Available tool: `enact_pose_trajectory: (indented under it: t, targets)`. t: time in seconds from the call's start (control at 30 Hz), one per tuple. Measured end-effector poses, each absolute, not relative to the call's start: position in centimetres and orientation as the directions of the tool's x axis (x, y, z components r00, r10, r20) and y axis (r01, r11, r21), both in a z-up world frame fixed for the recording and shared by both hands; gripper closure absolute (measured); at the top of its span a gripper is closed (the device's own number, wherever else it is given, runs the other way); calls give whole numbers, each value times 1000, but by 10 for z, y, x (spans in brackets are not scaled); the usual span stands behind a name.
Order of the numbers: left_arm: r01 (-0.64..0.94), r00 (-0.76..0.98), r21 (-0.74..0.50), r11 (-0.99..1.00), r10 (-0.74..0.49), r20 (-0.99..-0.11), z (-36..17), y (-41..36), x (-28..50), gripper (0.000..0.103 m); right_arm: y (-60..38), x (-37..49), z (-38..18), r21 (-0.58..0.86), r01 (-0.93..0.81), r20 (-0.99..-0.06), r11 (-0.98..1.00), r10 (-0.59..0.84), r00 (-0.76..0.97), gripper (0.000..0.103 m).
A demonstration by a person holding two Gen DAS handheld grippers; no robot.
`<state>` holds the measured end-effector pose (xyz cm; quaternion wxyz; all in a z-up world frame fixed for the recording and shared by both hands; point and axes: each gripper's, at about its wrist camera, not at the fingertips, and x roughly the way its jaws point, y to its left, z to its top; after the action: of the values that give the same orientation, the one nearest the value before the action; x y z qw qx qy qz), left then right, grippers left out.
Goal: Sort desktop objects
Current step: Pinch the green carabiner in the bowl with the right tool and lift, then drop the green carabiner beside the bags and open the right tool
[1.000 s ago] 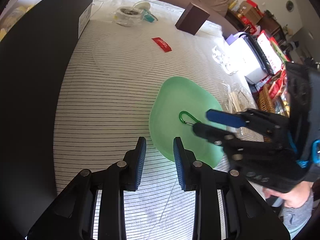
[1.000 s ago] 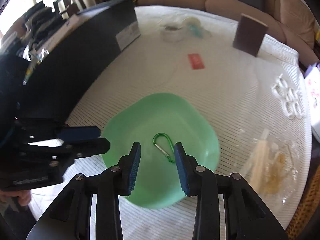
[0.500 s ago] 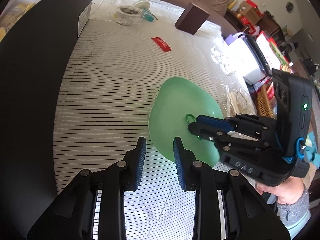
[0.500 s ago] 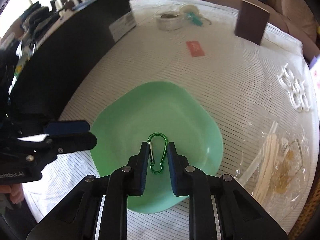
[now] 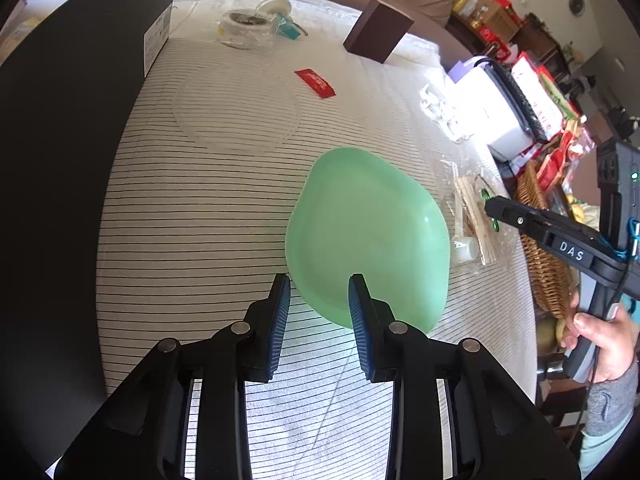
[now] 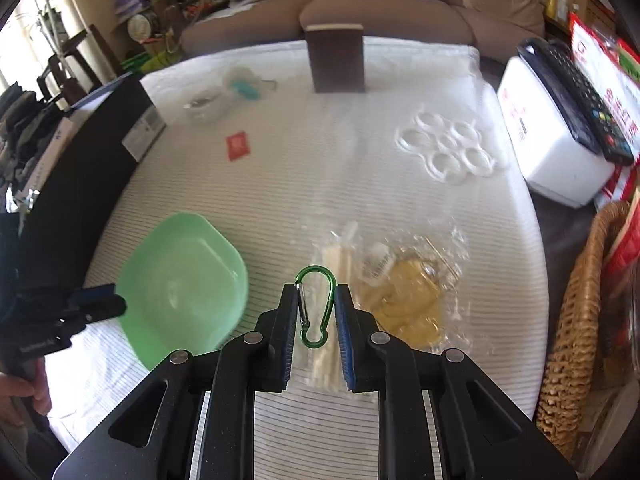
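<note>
A green carabiner (image 6: 316, 304) hangs between the pads of my right gripper (image 6: 316, 292), which is shut on it above a clear plastic bag (image 6: 400, 280) just right of the green plate (image 6: 180, 280). In the left wrist view the right gripper (image 5: 490, 202) reaches in from the right, with a sliver of the carabiner (image 5: 485, 194) at its tip. The green plate (image 5: 368, 232) now holds nothing. My left gripper (image 5: 318, 284) hovers at the plate's near edge, open, with nothing between its fingers.
The bag holds wooden sticks and yellowish bits. A wicker basket (image 6: 580, 320) stands off the table's right edge. On the striped cloth lie a red packet (image 6: 237, 146), a white ring holder (image 6: 448, 152) and a brown box (image 6: 338, 60). A long black box (image 6: 80, 168) lines the left side.
My right gripper shut on the carabiner in the plate, lifted it and carried it right, off the plate and over the plastic bag. The left gripper stayed put.
</note>
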<state>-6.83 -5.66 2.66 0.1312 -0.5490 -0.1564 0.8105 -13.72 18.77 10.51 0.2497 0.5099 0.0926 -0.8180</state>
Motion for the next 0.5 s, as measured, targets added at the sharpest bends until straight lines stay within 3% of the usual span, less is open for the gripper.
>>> enact_pose_trajectory:
  t: [0.13, 0.23, 0.37, 0.5]
  targets:
    - [-37, -353, -390, -920, 377, -856, 21, -56, -70, 75, 205, -138, 110, 134, 450, -871, -883, -322, -372, 81]
    - [-34, -349, -387, -921, 374, -859, 19, -56, -70, 75, 217, -135, 126, 202, 408, -829, -890, -378, -413, 68]
    - [-34, -348, -377, -926, 364, -864, 15, -55, -72, 75, 203, -129, 133, 326, 436, -796, -839, -493, -352, 67]
    - [-38, -358, -364, -931, 352, -865, 14, -54, -74, 75, 167, -117, 113, 307, 477, -836, -823, -473, -278, 67]
